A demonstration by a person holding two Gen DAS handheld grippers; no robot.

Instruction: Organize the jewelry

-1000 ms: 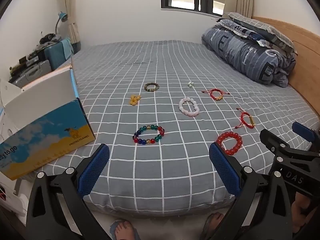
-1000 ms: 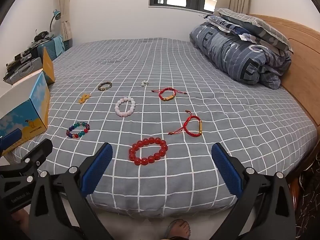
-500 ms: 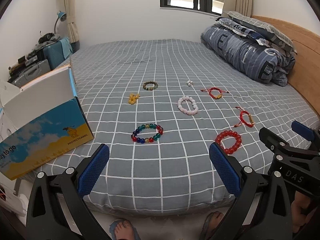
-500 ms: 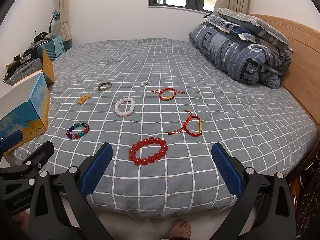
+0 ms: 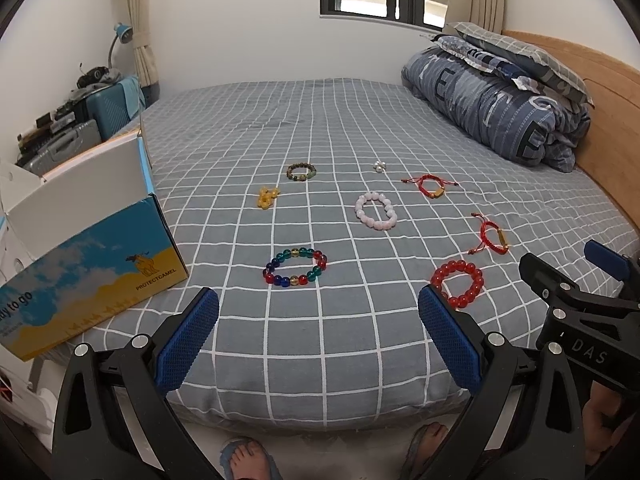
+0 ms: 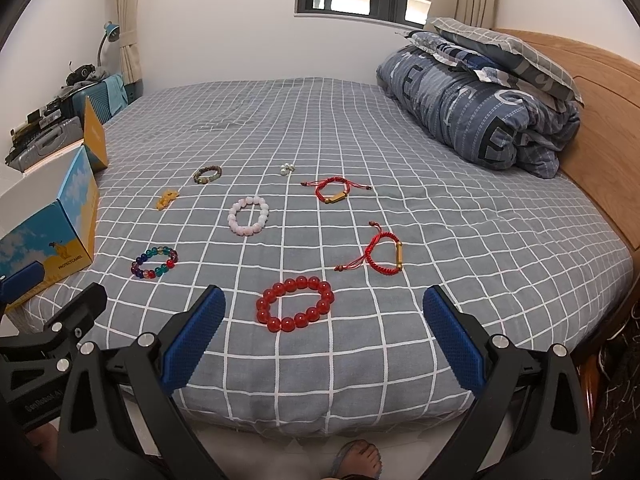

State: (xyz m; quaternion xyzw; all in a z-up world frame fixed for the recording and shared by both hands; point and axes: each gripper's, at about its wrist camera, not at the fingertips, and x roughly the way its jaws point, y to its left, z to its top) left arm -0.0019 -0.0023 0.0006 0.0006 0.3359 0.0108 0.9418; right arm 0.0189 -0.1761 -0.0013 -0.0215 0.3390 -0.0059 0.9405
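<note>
Left wrist view shows the left gripper [image 5: 318,334] with its fingers wide apart and holding nothing, low over the near edge of the bed [image 5: 360,360], and the right gripper [image 5: 580,300] edging in at the right. It also takes in the white inner flap of the blue-and-yellow box [image 5: 88,264] at the bed's left corner, seen larger than in the other view. The right wrist view shows the right gripper [image 6: 324,334], fingers likewise spread and empty, pointing toward the red bead bracelet [image 6: 295,303], and more of the wooden headboard [image 6: 592,120]. Eight pieces lie apart on the checked sheet: five bead bracelets, namely red, multicoloured [image 5: 295,266], pale pink [image 5: 376,211], dark brown-green [image 5: 301,171] and a bunched yellow one [image 5: 267,197]; two red cord bracelets [image 6: 384,255] [image 6: 334,190]; and one small pearly cluster [image 5: 379,166].
</note>
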